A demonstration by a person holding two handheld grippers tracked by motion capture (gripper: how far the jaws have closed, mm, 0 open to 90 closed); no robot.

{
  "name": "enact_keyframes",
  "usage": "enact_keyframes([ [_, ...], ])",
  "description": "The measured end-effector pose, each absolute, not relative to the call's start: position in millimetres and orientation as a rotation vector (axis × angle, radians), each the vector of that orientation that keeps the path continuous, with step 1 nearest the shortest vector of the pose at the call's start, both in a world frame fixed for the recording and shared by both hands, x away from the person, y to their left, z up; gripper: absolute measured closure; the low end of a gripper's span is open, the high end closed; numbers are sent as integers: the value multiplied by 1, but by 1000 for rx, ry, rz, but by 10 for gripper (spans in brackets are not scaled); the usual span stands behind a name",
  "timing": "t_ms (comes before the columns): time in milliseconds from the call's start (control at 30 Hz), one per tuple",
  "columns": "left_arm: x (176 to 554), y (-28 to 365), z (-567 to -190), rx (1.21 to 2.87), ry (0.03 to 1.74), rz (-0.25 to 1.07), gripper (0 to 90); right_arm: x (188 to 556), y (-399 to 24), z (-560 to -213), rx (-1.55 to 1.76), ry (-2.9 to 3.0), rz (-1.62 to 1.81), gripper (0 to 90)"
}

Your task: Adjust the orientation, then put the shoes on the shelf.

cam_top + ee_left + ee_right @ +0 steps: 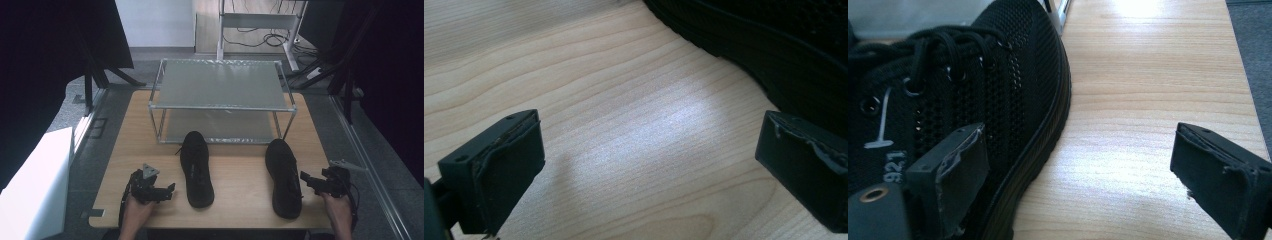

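Two black mesh lace-up shoes [196, 169] lie apart on the light wooden worktop [240, 177]; left claw [167, 190] wide, empty; right claw [306, 179] wide, empty.

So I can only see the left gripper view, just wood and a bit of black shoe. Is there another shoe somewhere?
Observer: Yes. The high view shows a left shoe and a right shoe, side by side on the table.
Operator: What's behind them?
Observer: A metal two-shelf rack, with nothing on it.
Operator: Is the other gripper holding anything?
Observer: No. The right gripper has its jaws wide apart beside the right shoe.
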State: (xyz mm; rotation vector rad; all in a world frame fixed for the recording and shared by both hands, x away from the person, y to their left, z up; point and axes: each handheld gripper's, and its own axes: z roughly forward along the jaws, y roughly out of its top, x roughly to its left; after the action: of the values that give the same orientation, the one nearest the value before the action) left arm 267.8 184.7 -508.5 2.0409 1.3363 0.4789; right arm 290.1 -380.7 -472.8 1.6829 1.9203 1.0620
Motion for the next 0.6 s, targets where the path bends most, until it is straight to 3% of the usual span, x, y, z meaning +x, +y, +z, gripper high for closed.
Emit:
enact_keyframes([
  [600, 264, 175, -487, 1949, 1332, 492, 0, 274, -381, -456, 1655, 1914, 1224, 17],
])
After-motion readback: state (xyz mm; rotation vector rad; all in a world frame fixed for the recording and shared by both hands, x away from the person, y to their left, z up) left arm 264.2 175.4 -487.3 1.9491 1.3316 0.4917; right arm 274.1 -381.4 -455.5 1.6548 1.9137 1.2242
